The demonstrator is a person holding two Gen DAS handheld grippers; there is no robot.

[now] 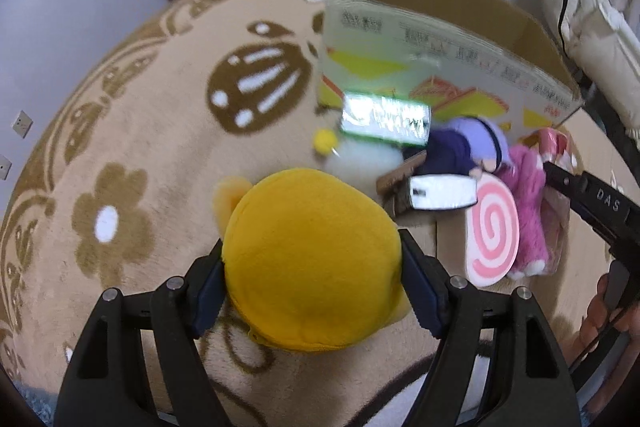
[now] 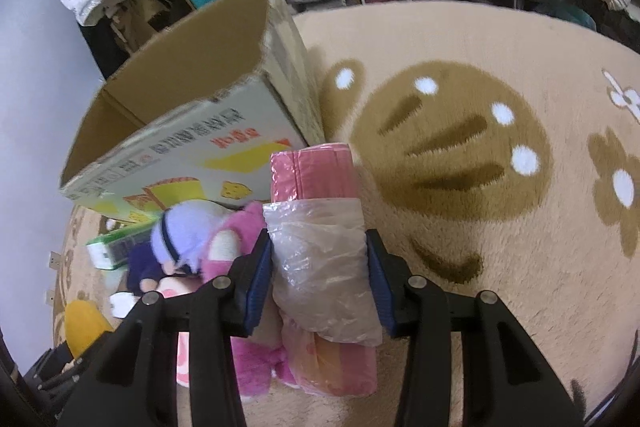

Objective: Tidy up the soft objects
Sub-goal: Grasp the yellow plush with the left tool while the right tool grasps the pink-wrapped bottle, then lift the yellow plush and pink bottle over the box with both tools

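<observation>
Yellow round plush toy [image 1: 314, 263] is clamped across its middle by left gripper [image 1: 312, 291]; soft, light, compressible. Pink plastic-wrapped fabric bundle [image 2: 320, 247], probably slippery, is pinched mid-length by right gripper [image 2: 320, 283].

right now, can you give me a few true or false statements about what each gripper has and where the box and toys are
1. The left gripper is closed on a yellow plush toy. True.
2. The right gripper holds a green packet. False: its pads press on a pink bundle in a clear plastic bag; the green packet lies on the rug by the box.
3. The cardboard box is open at the top. True.
4. The pink spiral cushion is inside the box. False: it lies on the rug in front of the box, beside a magenta plush.
5. A doll with a lilac hat lies among the toys near the box. True.
</observation>
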